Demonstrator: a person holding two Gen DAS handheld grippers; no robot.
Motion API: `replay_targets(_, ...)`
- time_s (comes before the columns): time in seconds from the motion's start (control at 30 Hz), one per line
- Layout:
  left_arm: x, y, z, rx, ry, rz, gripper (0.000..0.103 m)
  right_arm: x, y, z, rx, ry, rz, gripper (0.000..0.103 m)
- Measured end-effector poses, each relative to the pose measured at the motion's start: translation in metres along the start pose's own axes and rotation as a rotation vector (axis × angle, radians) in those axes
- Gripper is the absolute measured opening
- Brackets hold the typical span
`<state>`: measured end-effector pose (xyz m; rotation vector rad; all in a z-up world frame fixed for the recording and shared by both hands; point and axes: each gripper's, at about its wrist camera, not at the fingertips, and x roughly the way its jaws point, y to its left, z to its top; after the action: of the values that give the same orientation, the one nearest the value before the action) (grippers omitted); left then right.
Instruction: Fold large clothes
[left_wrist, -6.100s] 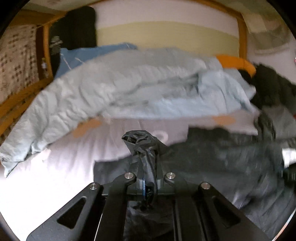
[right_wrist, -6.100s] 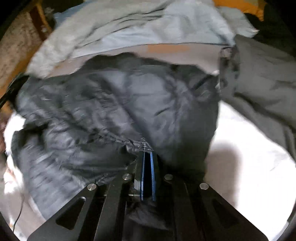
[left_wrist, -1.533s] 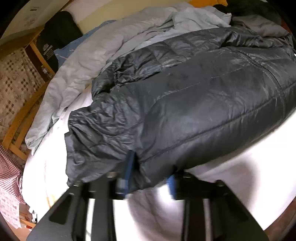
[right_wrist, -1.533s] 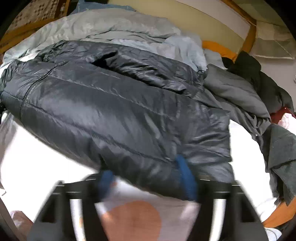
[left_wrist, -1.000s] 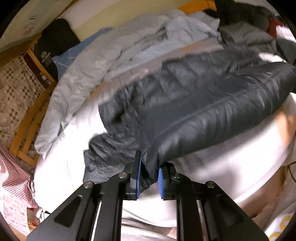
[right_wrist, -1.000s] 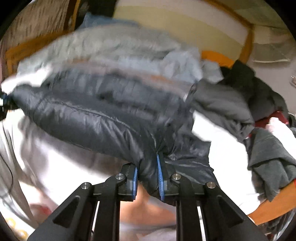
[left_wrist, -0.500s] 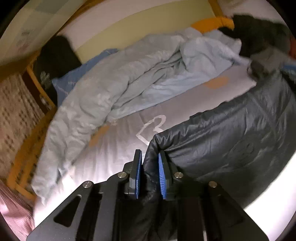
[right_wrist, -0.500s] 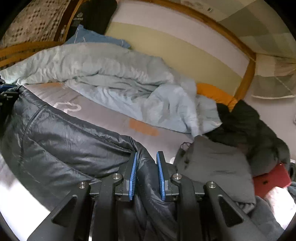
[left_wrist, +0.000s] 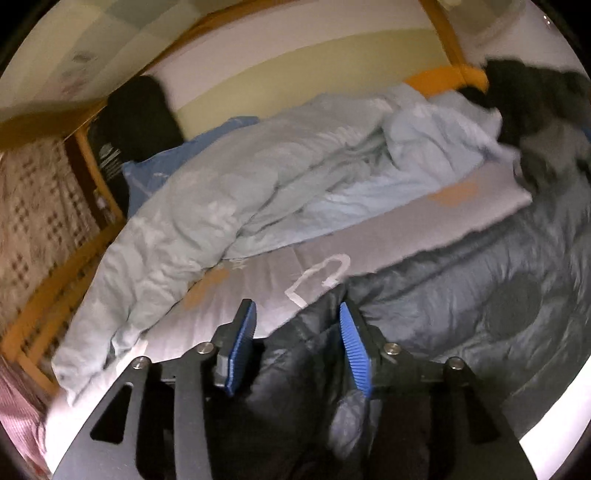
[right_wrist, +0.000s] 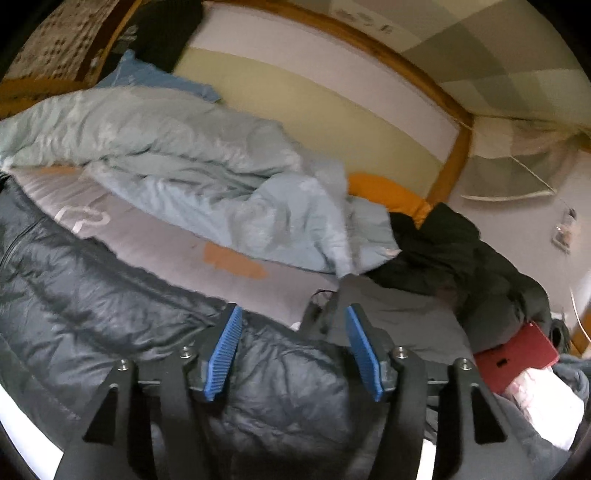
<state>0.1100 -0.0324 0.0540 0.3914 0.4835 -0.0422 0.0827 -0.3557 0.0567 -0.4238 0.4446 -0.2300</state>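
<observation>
A dark quilted puffer jacket (left_wrist: 480, 295) lies spread across the bed's front. In the left wrist view my left gripper (left_wrist: 297, 341) is open, its blue pads apart, with the jacket's corner lying loose between and below them. In the right wrist view the same jacket (right_wrist: 92, 314) stretches left, and my right gripper (right_wrist: 293, 345) is open over its other end; the fabric lies under the fingers, not pinched.
A crumpled light-blue duvet (left_wrist: 277, 177) lies along the back of the bed on a grey sheet (right_wrist: 166, 243). Grey and black clothes (right_wrist: 443, 251) pile at the right, beside a red flat object (right_wrist: 517, 354). A wooden bed frame (left_wrist: 55, 280) runs at left.
Both grippers were shut on the jacket's edge half a second ago; both have opened and let it go. The jacket has dropped onto the bed.
</observation>
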Motion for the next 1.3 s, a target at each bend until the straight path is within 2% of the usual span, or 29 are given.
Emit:
replay_targets(0.07,-0.013,0.009,0.002,-0.036,-0.026,0.013,0.056,-0.01,-0.007,0.001,0.024,-0.033,-0.035,0.06)
replay_targets(0.17,-0.028,0.023,0.0,-0.098,-0.053,0.036,0.069,-0.03,-0.019,0.003,0.075,-0.111,-0.064,0.071)
replay_targets(0.23,-0.034,0.034,-0.005,-0.163,-0.052,0.042,0.069,-0.04,-0.026,0.004,0.117,-0.142,-0.057,0.073)
replay_targets(0.27,-0.036,0.039,-0.008,-0.188,-0.047,0.042,0.069,-0.044,-0.029,0.005,0.141,-0.148,-0.032,0.073)
replay_targets(0.37,-0.04,0.048,-0.019,-0.234,-0.038,0.045,0.07,-0.051,-0.035,0.006,0.203,-0.143,0.122,0.073)
replay_targets(0.5,-0.04,0.049,-0.028,-0.259,-0.018,0.009,0.073,-0.04,-0.025,0.0,0.249,-0.037,0.361,0.073)
replay_targets(0.57,-0.036,0.047,-0.032,-0.268,-0.003,-0.013,0.075,-0.029,-0.015,-0.007,0.249,0.017,0.392,0.073)
replay_targets(0.6,-0.032,0.046,-0.033,-0.266,0.014,-0.023,0.075,-0.022,-0.01,-0.011,0.241,0.05,0.393,0.073)
replay_targets(0.67,-0.029,0.044,-0.031,-0.242,0.033,0.008,0.075,-0.011,-0.003,-0.018,0.23,0.089,0.372,0.073)
replay_targets(0.73,-0.037,0.044,-0.028,-0.238,-0.009,0.01,0.075,-0.005,-0.002,-0.022,0.236,0.1,0.356,0.073)
replay_targets(0.83,-0.042,0.044,-0.029,-0.249,-0.04,-0.053,0.075,-0.005,0.006,-0.021,0.177,0.08,0.311,0.073)
replay_targets(0.9,-0.038,0.039,-0.032,-0.227,-0.034,-0.088,0.075,-0.006,0.01,-0.02,0.161,0.07,0.32,0.073)
replay_targets(0.97,-0.028,0.034,-0.035,-0.215,-0.013,-0.129,0.068,0.001,0.007,-0.022,0.198,0.088,0.34,0.073)
replay_targets(1.1,0.007,0.05,-0.039,-0.35,0.047,-0.177,0.062,0.027,0.007,-0.019,0.265,0.117,0.369,0.073)
replay_targets(1.17,0.023,0.058,-0.038,-0.361,0.058,-0.135,0.062,0.044,0.01,-0.019,0.263,0.13,0.362,0.073)
replay_targets(1.23,0.04,0.063,-0.042,-0.377,0.08,-0.171,0.062,0.058,0.011,-0.021,0.29,0.139,0.371,0.073)
replay_targets(1.3,0.049,0.063,-0.046,-0.378,0.083,-0.173,0.064,0.073,0.011,-0.022,0.32,0.143,0.371,0.073)
